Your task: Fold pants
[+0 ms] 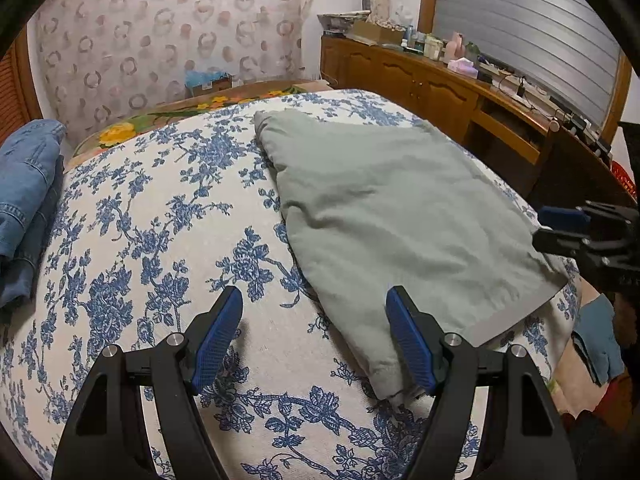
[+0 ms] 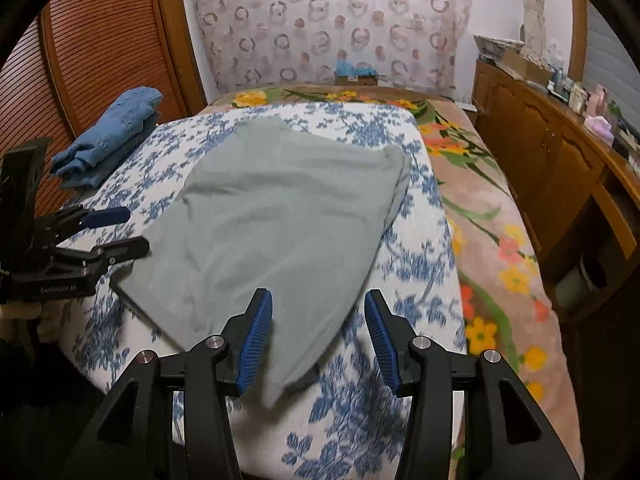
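Note:
The grey-green pants (image 1: 400,216) lie folded flat on the blue floral bedspread (image 1: 160,240); they also show in the right wrist view (image 2: 272,220). My left gripper (image 1: 314,300) is open and empty, just above the bed at the near left corner of the pants. My right gripper (image 2: 318,304) is open and empty, hovering over the near right corner of the pants. The right gripper shows in the left wrist view (image 1: 560,228) at the pants' right edge. The left gripper shows in the right wrist view (image 2: 120,232) at their left edge.
Folded blue jeans (image 1: 28,184) lie at the bed's far left, also in the right wrist view (image 2: 112,132). A wooden sideboard (image 1: 440,84) with clutter runs along the right. A flowered blanket (image 2: 492,240) covers the bed's right side. A slatted wooden door (image 2: 100,40) stands left.

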A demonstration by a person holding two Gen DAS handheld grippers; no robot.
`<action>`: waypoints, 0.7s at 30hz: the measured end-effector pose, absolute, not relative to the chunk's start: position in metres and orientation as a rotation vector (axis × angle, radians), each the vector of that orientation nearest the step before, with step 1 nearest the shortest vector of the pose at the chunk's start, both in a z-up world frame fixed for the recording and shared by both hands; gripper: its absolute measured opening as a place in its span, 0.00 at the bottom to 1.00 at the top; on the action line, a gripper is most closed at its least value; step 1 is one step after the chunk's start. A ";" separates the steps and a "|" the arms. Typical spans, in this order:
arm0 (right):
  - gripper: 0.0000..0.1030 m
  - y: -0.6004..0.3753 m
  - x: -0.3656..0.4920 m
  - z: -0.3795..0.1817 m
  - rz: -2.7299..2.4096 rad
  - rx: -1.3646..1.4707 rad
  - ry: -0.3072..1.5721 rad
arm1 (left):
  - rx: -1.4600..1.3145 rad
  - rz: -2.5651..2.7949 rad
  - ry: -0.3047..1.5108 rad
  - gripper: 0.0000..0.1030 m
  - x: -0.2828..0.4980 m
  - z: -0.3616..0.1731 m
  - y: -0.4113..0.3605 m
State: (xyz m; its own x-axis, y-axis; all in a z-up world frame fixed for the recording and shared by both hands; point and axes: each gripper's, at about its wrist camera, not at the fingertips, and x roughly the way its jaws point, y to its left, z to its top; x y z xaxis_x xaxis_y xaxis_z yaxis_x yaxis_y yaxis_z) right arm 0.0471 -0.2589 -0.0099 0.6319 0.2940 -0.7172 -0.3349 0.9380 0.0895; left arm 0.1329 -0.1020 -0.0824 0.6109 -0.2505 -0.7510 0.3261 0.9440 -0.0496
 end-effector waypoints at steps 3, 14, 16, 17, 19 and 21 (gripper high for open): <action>0.48 -0.253 0.046 -0.010 0.357 -0.048 0.820 | 0.099 -0.332 0.863 0.73 0.134 -0.087 -0.104; 0.48 -0.251 0.044 -0.019 0.361 -0.021 0.846 | 0.113 -0.329 0.872 0.75 0.133 -0.093 -0.108; 0.48 -0.247 0.043 -0.019 0.372 -0.031 0.837 | 0.114 -0.329 0.872 0.75 0.133 -0.093 -0.108; 0.48 -0.244 0.041 -0.020 0.382 -0.036 0.830 | 0.114 -0.330 0.872 0.76 0.134 -0.093 -0.108; 0.48 -0.240 0.039 -0.022 0.387 -0.056 0.817 | 0.116 -0.331 0.873 0.76 0.133 -0.093 -0.108; 0.48 -0.237 0.036 -0.024 0.391 -0.068 0.809 | 0.116 -0.331 0.873 0.76 0.133 -0.093 -0.109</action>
State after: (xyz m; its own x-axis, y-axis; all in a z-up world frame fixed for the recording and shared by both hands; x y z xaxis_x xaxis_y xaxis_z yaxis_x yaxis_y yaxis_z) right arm 0.0360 -0.2372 -0.0238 0.6228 0.3145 -0.7164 -0.3660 0.9264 0.0885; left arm 0.1330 -0.1085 -0.0933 0.5954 -0.2374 -0.7675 0.3314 0.9428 -0.0345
